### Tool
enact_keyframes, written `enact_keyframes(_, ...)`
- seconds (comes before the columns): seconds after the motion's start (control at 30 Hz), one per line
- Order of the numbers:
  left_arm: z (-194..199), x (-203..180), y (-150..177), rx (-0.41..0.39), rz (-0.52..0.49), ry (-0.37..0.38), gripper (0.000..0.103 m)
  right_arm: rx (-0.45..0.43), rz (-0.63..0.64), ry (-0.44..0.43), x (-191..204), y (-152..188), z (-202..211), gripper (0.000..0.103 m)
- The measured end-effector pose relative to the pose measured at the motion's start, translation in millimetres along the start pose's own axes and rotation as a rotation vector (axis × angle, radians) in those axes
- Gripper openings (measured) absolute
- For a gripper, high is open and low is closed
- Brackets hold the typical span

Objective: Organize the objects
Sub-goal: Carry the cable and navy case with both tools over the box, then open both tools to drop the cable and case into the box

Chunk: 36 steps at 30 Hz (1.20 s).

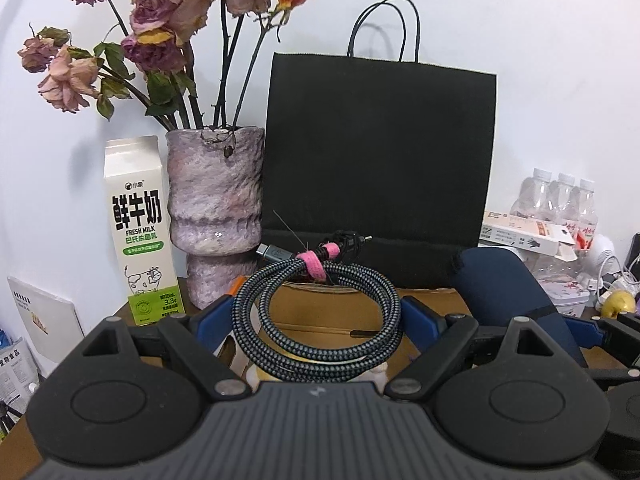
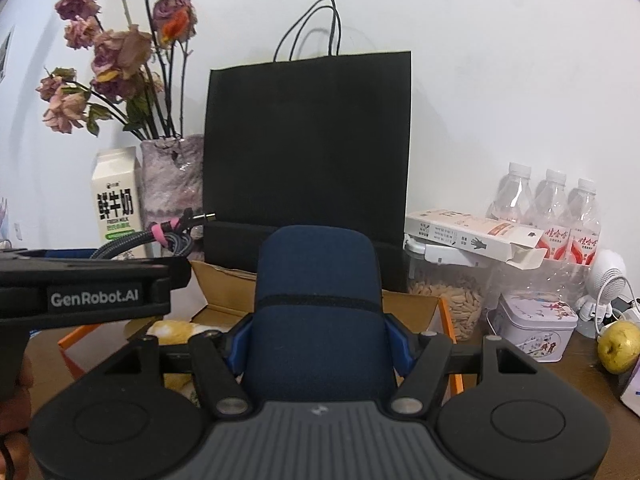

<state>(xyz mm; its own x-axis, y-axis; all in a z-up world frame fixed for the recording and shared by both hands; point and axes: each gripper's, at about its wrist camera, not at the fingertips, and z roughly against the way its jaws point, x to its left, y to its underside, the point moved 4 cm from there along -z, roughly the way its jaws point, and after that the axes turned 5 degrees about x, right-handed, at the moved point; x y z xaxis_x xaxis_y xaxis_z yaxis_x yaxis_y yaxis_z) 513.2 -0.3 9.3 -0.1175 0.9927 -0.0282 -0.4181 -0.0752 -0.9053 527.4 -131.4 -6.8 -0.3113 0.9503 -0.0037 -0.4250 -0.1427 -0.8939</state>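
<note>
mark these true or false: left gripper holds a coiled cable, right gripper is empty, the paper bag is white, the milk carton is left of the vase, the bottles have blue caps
1. The left gripper holds a coiled braided cable. True.
2. The right gripper is empty. False: it is shut on a dark blue padded case.
3. The paper bag is white. False: it is black, standing against the wall.
4. The milk carton stands left of the vase. True.
5. The bottles have blue caps. False: the caps are white.
</note>
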Motion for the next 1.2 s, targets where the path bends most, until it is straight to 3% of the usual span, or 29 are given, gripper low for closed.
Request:
enact_keyframes(0.53, -50, 5, 6, 0.106, 0.004, -0.006, 0.090, 0.086, -0.033, 0.018, -12, 3, -44, 0.066)
enact_keyframes(0.57, -50, 5, 7, 0.110, 0.009, -0.005, 0.092, 0.096, -0.038, 0.013, -13, 4, -46, 0.068)
enact_keyframes(0.6, -50, 5, 7, 0.107, 0.011, -0.008, 0.101, 0.102, -0.043, 0.011, -13, 5, -47, 0.076)
enact_keyframes(0.67, -49, 6, 6, 0.095, 0.011, -0.021, 0.103, 0.091, -0.043, 0.030, -14, 5, -45, 0.098)
enact_keyframes(0.7, -49, 7, 6, 0.099, 0.011, -0.019, 0.103, 0.079, -0.042, 0.042, -14, 4, -42, 0.103)
enact_keyframes(1.2, -45, 8, 6, 0.097, 0.017, -0.023, 0.103, 0.073, -0.048, 0.041, -13, 3, -36, 0.103)
